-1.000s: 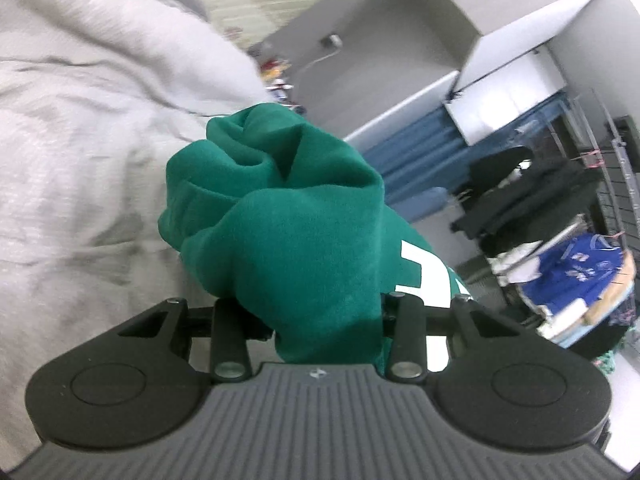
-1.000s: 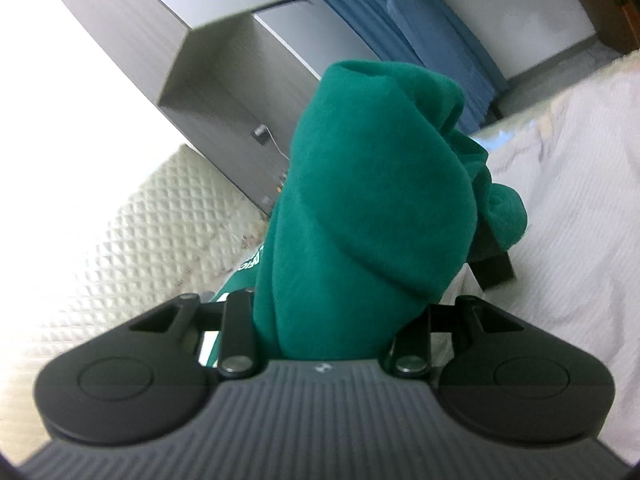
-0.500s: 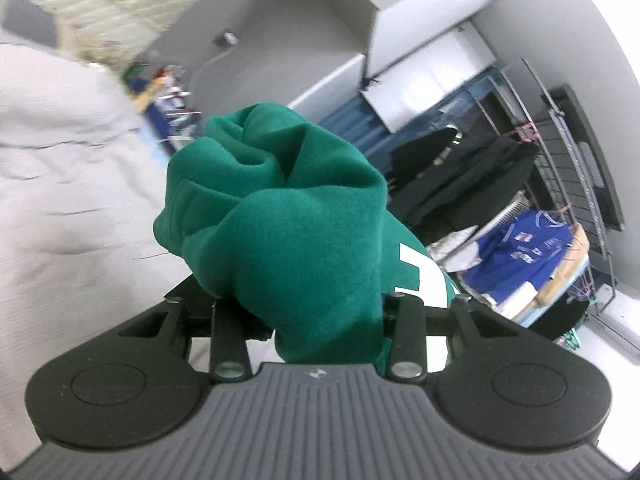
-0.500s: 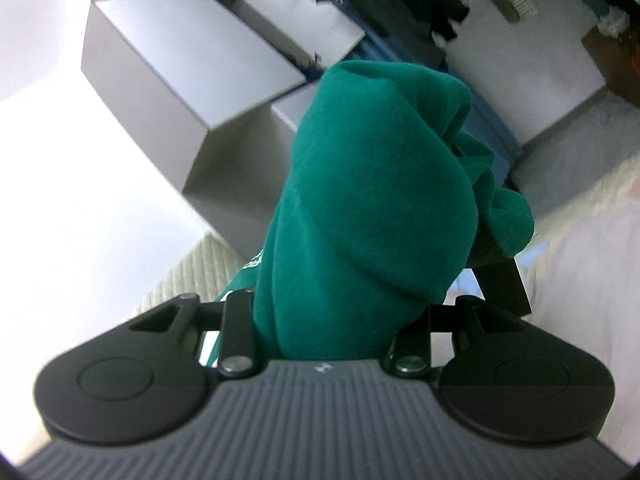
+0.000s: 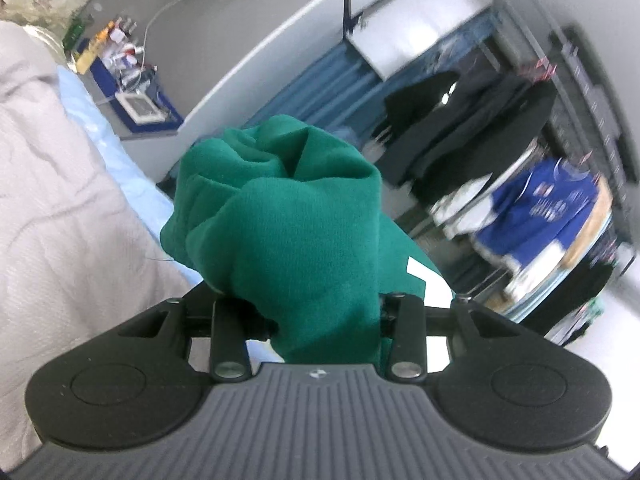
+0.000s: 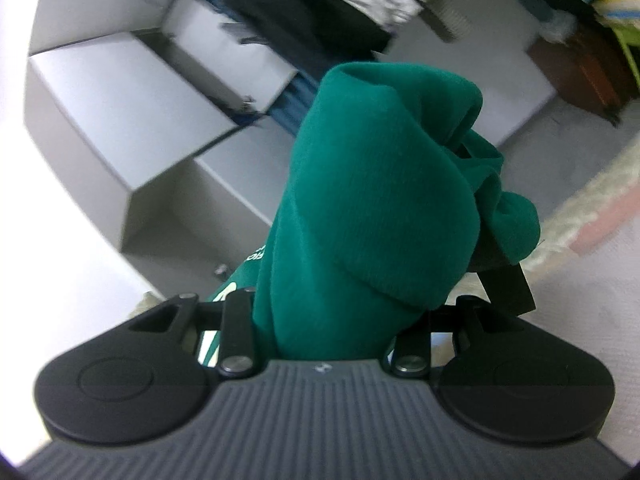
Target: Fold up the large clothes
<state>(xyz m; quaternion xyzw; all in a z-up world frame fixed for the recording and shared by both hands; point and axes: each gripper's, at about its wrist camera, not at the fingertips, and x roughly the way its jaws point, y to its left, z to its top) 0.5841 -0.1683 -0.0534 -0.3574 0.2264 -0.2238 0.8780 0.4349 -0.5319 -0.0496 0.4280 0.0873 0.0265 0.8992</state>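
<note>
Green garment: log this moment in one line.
left gripper: shut on green garment | right gripper: shut on green garment | garment: bunched, held in the air | fold: not yet laid out

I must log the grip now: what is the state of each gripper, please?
Left gripper: closed on a bunch of the green garment.
Right gripper: closed on a bunch of the same green garment.

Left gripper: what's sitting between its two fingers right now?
A bunched wad of the green sweatshirt fills the left gripper from one side to the other, hiding both fingers. The left wrist view shows it.
</note>
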